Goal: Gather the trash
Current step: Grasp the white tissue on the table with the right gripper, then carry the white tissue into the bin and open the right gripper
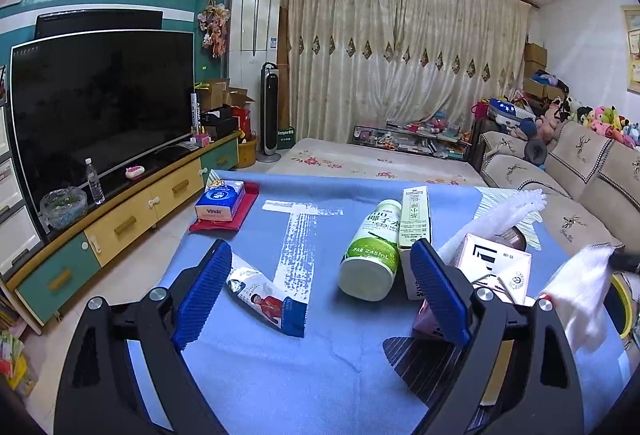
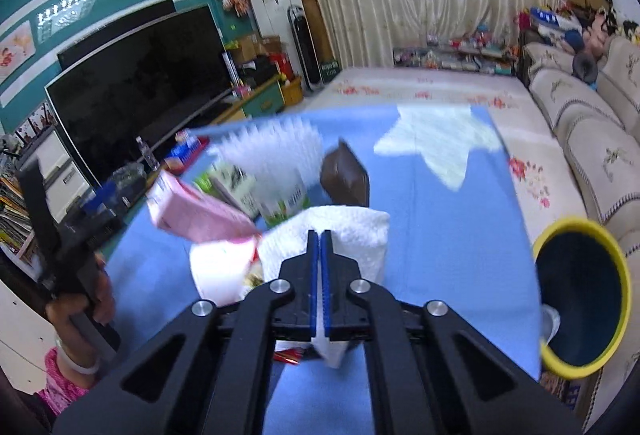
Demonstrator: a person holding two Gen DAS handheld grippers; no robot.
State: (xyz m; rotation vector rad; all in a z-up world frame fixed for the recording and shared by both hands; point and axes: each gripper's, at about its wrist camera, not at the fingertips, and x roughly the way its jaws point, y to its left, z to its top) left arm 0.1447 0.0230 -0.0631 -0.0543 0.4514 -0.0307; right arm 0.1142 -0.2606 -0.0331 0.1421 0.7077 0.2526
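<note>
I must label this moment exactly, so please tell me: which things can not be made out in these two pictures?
- Right wrist view: the pink carton and green-labelled items behind it are motion-blurred; print unreadable.
- Right wrist view: the yellow-rimmed bin is cut by the frame edge; contents unclear.
- Left wrist view: the pink box is partly hidden by the left claw.
- Left wrist view: the white tissue is blurred.

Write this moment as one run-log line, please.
task: collect trash | right gripper: shut on white tissue | left gripper: open, empty | bin: at right | bottle: on table
</note>
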